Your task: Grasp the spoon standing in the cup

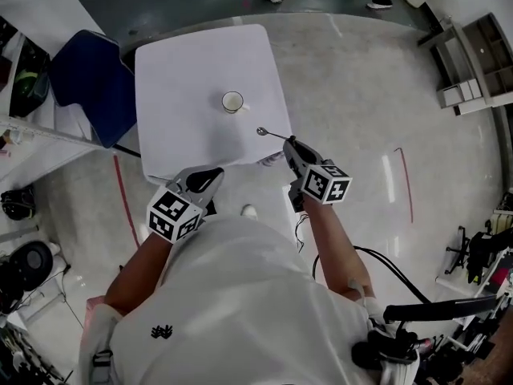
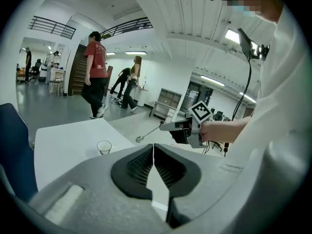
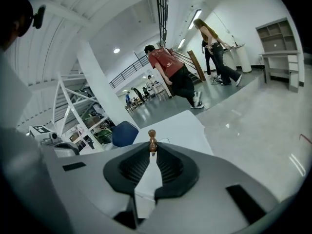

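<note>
A small clear cup stands alone near the middle of the white table; it also shows as the cup in the left gripper view. The metal spoon is out of the cup, held level over the table's near right corner. My right gripper is shut on its handle, bowl pointing toward the cup. In the right gripper view the spoon pokes out end-on from the right gripper. My left gripper hovers at the table's near edge, jaws shut with nothing in them; its tips meet.
A blue chair stands at the table's left side. Shelving is far right, and cables and stands lie on the floor at lower right. Two people move about beyond the table.
</note>
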Demonstrator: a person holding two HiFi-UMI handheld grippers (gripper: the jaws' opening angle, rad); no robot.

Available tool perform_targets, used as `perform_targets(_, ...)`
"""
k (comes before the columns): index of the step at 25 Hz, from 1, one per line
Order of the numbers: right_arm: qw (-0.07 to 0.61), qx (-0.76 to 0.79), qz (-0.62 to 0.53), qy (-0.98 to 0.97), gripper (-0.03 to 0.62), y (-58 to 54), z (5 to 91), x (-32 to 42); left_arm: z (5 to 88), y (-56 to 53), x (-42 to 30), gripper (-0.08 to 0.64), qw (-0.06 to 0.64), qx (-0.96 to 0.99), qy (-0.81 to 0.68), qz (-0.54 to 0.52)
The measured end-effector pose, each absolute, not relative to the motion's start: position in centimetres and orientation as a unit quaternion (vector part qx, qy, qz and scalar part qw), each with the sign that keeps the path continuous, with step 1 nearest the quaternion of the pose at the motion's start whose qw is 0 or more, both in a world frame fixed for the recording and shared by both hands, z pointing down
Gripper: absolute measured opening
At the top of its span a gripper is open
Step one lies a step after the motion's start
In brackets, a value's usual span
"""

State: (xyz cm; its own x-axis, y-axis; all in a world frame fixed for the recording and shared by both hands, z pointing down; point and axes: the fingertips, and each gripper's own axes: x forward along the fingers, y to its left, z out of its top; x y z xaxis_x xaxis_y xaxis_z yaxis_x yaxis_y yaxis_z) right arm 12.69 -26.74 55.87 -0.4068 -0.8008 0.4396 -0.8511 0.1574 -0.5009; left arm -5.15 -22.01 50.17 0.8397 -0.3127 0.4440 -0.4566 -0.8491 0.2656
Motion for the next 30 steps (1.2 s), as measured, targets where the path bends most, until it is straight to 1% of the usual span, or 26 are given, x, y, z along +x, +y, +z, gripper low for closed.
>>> perform_targets(7, 0.042, 0.519, 0.347, -0.78, 0.051, -21.1, 55.2, 15.1, 49.9, -18.1, -2.7, 0.012, 0.172, 0.938, -0.231, 0.195)
perform_targets(11, 0.038, 0.507, 0.347, -0.788, 0.051, -18.9, 54.4, 15.4, 50.5, -17.8, -4.3, 0.012, 0.196, 0.922, -0.278, 0.186)
perform_targets(14, 0.037, 0.497, 0.346, -0.795, 0.051, -17.6, 54.0, 16.0, 51.0, -16.5, -3.7, 0.012, 0.201, 0.919, -0.278, 0.193)
perform_targets(23, 0.033, 0.479, 0.343, -0.807, 0.051, -15.4, 53.5, 16.6, 51.6, -14.4, -1.3, 0.012, 0.2, 0.917, -0.28, 0.2)
perform_targets(30, 0.02, 0.468, 0.349, -0.812, 0.051, -14.6, 53.6, 16.5, 51.4, -13.6, -0.9, 0.012, 0.194, 0.917, -0.286, 0.201)
